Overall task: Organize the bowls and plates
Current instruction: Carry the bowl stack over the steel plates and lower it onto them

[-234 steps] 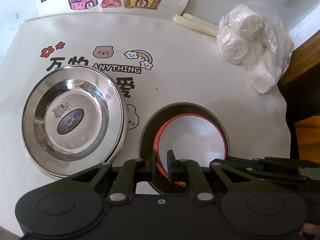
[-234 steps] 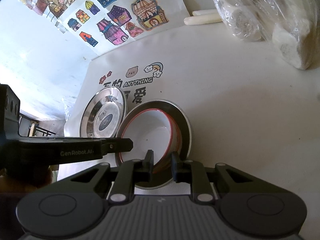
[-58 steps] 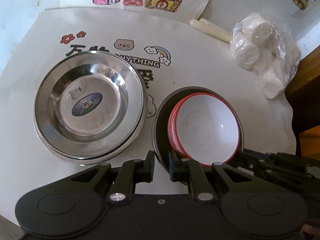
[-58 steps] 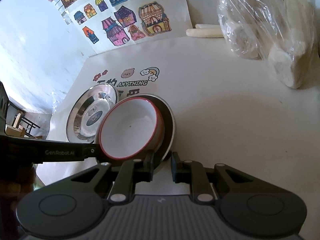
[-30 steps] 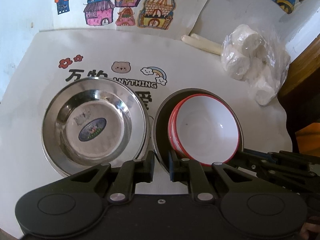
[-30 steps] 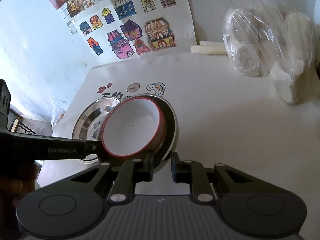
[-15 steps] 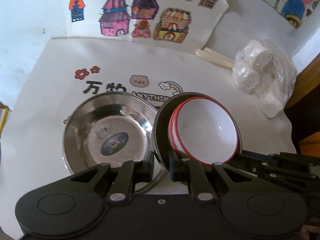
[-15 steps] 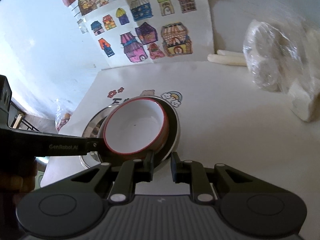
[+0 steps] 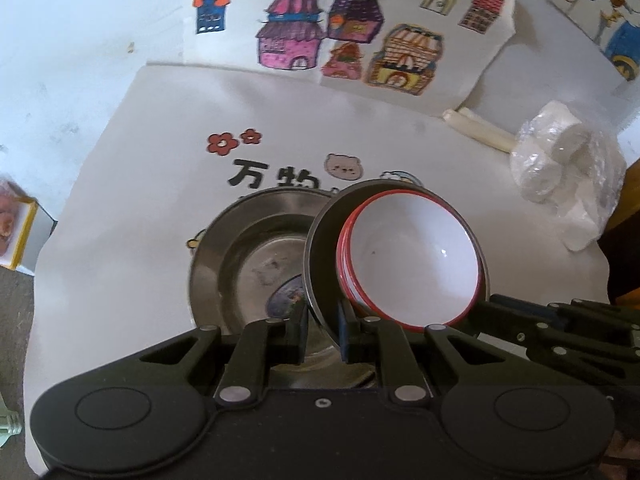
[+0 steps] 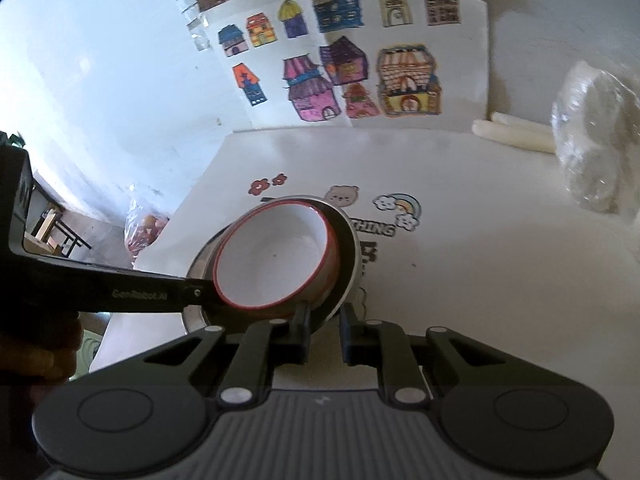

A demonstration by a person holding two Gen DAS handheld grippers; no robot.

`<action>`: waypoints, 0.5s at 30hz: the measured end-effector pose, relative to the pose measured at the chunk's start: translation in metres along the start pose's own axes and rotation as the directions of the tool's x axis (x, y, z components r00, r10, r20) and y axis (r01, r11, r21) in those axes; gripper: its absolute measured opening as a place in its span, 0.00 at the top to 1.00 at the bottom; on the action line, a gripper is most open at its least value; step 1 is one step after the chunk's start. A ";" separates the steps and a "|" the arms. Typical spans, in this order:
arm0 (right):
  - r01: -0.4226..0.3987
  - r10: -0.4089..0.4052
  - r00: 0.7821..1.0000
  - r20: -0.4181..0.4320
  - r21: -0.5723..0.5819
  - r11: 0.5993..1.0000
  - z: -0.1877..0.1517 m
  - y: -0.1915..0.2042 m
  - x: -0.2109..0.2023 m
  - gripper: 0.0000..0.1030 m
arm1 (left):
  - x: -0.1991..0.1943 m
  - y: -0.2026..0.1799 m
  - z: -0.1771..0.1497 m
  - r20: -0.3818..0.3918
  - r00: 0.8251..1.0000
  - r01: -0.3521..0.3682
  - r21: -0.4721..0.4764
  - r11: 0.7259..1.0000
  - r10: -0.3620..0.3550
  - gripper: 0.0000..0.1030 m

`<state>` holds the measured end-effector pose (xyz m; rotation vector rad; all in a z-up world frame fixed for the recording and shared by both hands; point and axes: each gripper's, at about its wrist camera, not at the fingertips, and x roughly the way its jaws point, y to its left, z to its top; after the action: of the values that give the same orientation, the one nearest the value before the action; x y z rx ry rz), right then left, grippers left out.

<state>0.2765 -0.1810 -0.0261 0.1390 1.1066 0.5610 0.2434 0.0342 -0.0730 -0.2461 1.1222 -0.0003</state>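
Two grippers pinch one dark plate: left gripper [image 9: 323, 330] jaws clamped on near-left rim, right gripper [image 10: 324, 330] jaws closing on near-right rim. Dark plate [image 9: 320, 256] carries stacked red-rimmed white bowls [image 9: 412, 258], held tilted above steel plates [image 9: 240, 264] near tabletop's left edge.

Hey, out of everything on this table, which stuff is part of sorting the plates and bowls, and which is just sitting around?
Part of the job:
- dark plate, held at its rim by both tools
- red-rimmed white bowls, stacked on it
- steel plates underneath

Lying about:
- plastic bag of white rolls
- two white sticks
- house drawings
- printed table cover
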 end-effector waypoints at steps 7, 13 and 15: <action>-0.010 0.010 0.999 -0.034 -0.006 1.000 -0.002 0.008 0.018 0.90 | -0.001 0.016 0.003 0.002 1.000 -0.010 -0.017 1.000 0.010 0.84; -0.119 0.113 0.993 -0.047 -0.173 0.978 0.009 0.052 0.029 1.00 | -0.003 0.012 0.001 0.011 1.000 0.029 0.046 0.999 -0.030 0.84; -0.135 0.124 0.990 -0.069 -0.182 0.974 0.009 0.059 0.035 1.00 | 0.002 0.016 -0.002 -0.016 1.000 0.019 0.041 0.999 -0.018 0.86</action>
<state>0.2745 -0.1117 -0.0275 0.0323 1.1000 0.7864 0.2406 0.0488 -0.0787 -0.2196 1.1341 -0.0418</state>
